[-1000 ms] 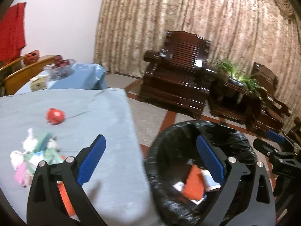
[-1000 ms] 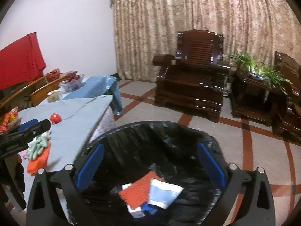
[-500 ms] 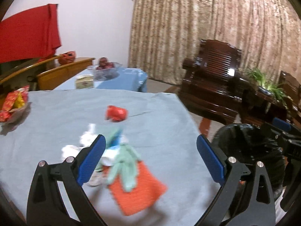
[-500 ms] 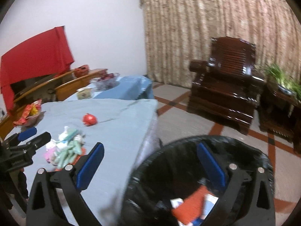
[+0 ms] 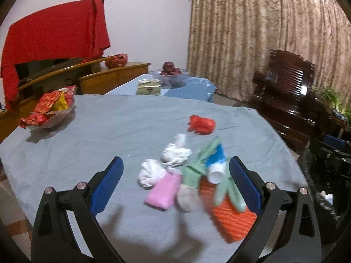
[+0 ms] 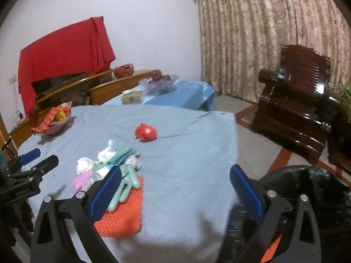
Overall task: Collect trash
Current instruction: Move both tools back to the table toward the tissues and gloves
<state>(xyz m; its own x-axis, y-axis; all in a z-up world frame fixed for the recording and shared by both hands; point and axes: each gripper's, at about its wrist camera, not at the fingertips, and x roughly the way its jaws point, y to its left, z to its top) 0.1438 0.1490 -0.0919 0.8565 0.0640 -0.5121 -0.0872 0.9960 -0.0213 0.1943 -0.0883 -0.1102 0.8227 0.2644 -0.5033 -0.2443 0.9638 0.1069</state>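
1. Both cameras have swung left since a second ago, away from the black-lined trash bin [image 6: 307,188] and onto the tabletop [image 5: 109,131], so the trash pile [image 5: 188,175] now sits between the left tongs [image 5: 175,184], whose jaws are spread wide and empty.
2. Trash lies clustered at the near right of the tabletop: an orange knitted square cloth [image 5: 230,217], a pale green rubber glove [image 6: 126,184] draped over it with fingers pointing to the near edge, and a pink soft packet [image 5: 164,190].
3. A blue-and-white tube [image 5: 216,166] lies with its long axis running near to far, white cap nearest; two crumpled white tissues [image 5: 175,153] sit just left of it.
4. A crinkled red wrapper [image 5: 200,125] lies apart, farther back.
5. Right tongs [image 6: 175,195] hang wide apart and empty over the tabletop's near right edge, beside the bin.
6. A bowl of red snack packets [image 5: 50,111] rests at far left on the grey-blue cloth.
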